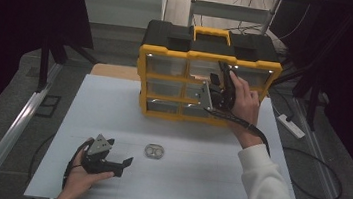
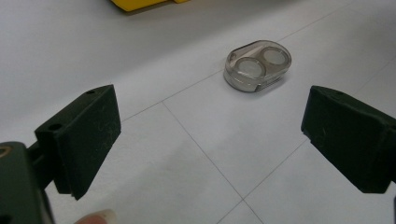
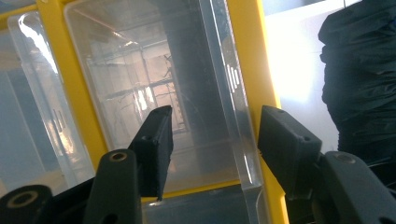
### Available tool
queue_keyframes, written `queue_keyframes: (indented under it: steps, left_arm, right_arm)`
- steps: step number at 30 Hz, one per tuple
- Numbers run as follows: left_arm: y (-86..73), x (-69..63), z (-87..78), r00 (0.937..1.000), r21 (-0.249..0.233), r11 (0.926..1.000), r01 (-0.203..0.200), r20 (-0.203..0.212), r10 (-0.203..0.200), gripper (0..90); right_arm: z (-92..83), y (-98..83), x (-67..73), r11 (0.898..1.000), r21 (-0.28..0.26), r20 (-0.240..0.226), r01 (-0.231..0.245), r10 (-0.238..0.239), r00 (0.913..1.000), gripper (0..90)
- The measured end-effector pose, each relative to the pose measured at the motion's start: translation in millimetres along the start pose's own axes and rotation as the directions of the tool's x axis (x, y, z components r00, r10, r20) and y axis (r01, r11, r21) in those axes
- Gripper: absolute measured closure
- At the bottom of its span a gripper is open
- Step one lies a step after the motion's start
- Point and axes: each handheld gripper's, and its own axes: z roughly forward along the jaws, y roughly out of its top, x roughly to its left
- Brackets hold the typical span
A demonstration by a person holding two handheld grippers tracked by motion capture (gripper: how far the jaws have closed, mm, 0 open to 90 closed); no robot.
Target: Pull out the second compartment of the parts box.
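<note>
**A hand at the drawer, a little case waiting**

Low in the frame of the high view, at the lower left, the left gripper [image 1: 116, 164] rests in a hand just above the white tabletop [image 1: 195, 182]. Its fingers [image 2: 84, 140] are spread wide and hold nothing. They point toward a small clear case [image 2: 258, 65] with two round things inside. In the left gripper view the case sits in the upper middle, a little way ahead of the fingers and not touching them. In the high view it lies near the middle of the tabletop, on its own.

Farther back, in the upper middle of the frame, stands a yellow and black drawer box [image 1: 209, 58] with see-through drawers. The right gripper [image 1: 219, 92] is held up against its front, on the right side. In the right gripper view, a clear drawer [image 3: 154, 84] stands right in front of it. The right fingers [image 3: 156, 140] are partly open, on each side of the drawer's edge, and I cannot see them pinching it yet.

I think the step now is getting a drawer open so the case can go in. Next, the right fingers need to close on the drawer front and pull it straight out. The left fingers need to move up to the case and close on its sides.
</note>
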Motion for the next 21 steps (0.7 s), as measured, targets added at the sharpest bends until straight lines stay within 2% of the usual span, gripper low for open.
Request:
queue_keyframes:
  steps: [5,6,9,10,20,21]
  left_arm:
    - [0.0,-0.1,0.0,1.0000,0.000,1.0000,0.000,0.001,0.000,5.6]
    - [-0.1,-0.1,0.0,1.0000,0.000,1.0000,-0.001,0.000,0.001,5.6]
    - [0.0,0.0,0.0,1.0000,0.000,1.0000,0.000,0.001,0.000,5.6]
    - [-0.1,0.1,0.0,1.0000,0.000,1.0000,0.000,0.000,0.000,5.6]
    - [-0.1,0.1,-0.2,1.0000,-0.001,1.0000,-0.001,0.000,0.001,5.6]
    - [-0.1,0.1,-0.2,1.0000,-0.001,1.0000,-0.001,0.000,0.001,5.6]
  right_arm:
    - [0.9,1.0,1.2,1.000,-0.003,0.024,-0.010,0.010,0.9997,49.7]
    - [0.3,0.8,0.3,1.000,0.003,0.021,0.006,-0.006,0.9998,50.3]
    - [0.1,1.5,0.4,1.000,0.007,0.024,0.000,0.000,0.9997,52.7]
    - [-0.3,1.5,-0.3,1.000,0.012,0.024,0.012,-0.012,0.9997,53.6]
    - [-1.0,1.3,-1.6,1.000,0.016,0.052,0.021,-0.022,0.9984,64.0]
    - [-1.3,1.4,-1.7,1.000,0.016,0.052,0.008,-0.008,0.9986,64.9]
